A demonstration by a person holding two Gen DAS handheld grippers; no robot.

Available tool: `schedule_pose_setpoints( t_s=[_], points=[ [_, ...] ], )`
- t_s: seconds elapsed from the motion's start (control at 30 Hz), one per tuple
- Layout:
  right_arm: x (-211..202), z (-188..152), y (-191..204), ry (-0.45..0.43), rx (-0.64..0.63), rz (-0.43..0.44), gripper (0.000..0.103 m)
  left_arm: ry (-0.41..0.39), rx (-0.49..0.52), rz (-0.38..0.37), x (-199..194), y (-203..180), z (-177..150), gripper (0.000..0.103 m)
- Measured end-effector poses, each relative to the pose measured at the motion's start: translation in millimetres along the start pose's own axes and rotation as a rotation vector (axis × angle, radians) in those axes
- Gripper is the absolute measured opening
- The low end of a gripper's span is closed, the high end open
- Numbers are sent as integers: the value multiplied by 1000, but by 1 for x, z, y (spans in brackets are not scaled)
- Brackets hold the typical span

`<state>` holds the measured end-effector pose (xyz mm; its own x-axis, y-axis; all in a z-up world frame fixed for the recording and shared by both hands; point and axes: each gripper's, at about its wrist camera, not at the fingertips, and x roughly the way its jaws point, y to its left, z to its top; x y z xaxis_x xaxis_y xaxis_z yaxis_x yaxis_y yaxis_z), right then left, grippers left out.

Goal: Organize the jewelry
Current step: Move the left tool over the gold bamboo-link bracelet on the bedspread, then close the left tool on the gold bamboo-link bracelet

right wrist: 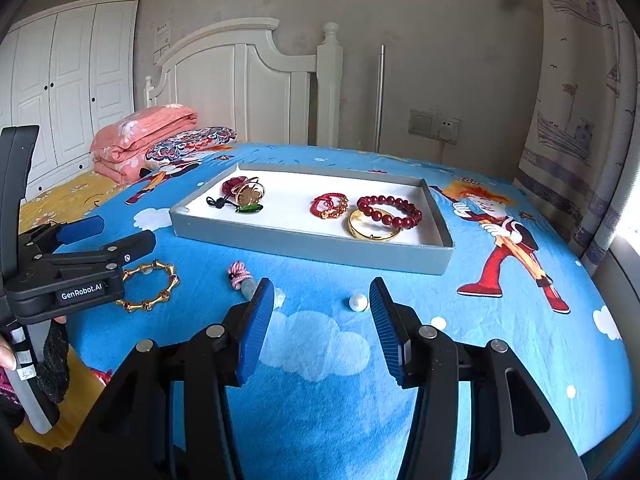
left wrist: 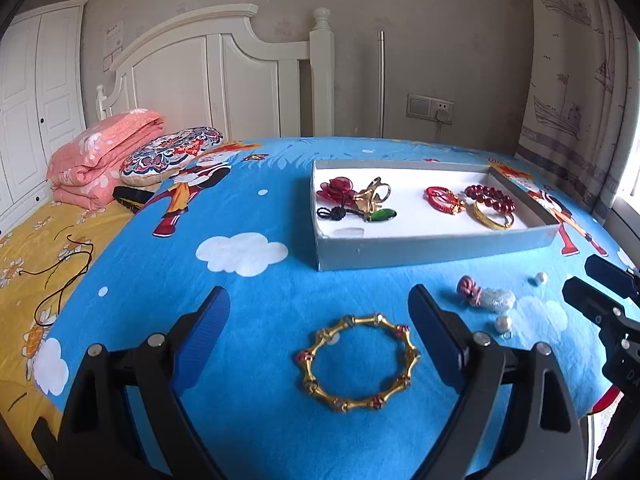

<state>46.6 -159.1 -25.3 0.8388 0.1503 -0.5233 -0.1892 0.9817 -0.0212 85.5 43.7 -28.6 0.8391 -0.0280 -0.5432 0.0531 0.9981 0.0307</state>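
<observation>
A gold bamboo-link bangle (left wrist: 357, 361) lies on the blue sheet between the open fingers of my left gripper (left wrist: 320, 300), untouched; it also shows in the right wrist view (right wrist: 154, 285). My right gripper (right wrist: 322, 290) is open and empty, with a loose pearl (right wrist: 358, 302) just ahead between its fingertips. A pink knotted charm (left wrist: 482, 295) lies right of the bangle. The grey box (left wrist: 436, 246) holds a red bead bracelet (right wrist: 390, 210), a gold bangle (right wrist: 374, 226), a red cord bracelet (right wrist: 328, 206) and a rose brooch (left wrist: 338, 191).
Two pearls (left wrist: 503, 324) (left wrist: 540, 278) lie near the charm. Folded pink quilt (left wrist: 100, 160) and a patterned cushion (left wrist: 172, 154) sit at the back left. A black cord (left wrist: 60, 280) lies on the yellow sheet. Curtain (right wrist: 580, 120) hangs at right.
</observation>
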Motion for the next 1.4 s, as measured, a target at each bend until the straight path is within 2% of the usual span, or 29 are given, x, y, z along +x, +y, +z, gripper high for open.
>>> schedule_pose_setpoints(
  t_s=[0.33, 0.6, 0.97, 1.1, 1.4],
  points=[
    [7, -18, 4, 23, 21, -2, 48, 24, -1, -15, 2, -3, -28, 88],
    [12, -20, 3, 34, 34, 3, 48, 49, 8, -29, 11, -10, -33, 88],
    [12, -21, 8, 37, 16, 10, 48, 47, 10, -27, 13, -11, -31, 88],
    [13, -21, 10, 43, 12, 12, 48, 42, 21, -37, 11, -13, -32, 83],
    [14, -21, 11, 42, 10, 12, 48, 29, 21, -43, 5, -10, -39, 83]
  ],
)
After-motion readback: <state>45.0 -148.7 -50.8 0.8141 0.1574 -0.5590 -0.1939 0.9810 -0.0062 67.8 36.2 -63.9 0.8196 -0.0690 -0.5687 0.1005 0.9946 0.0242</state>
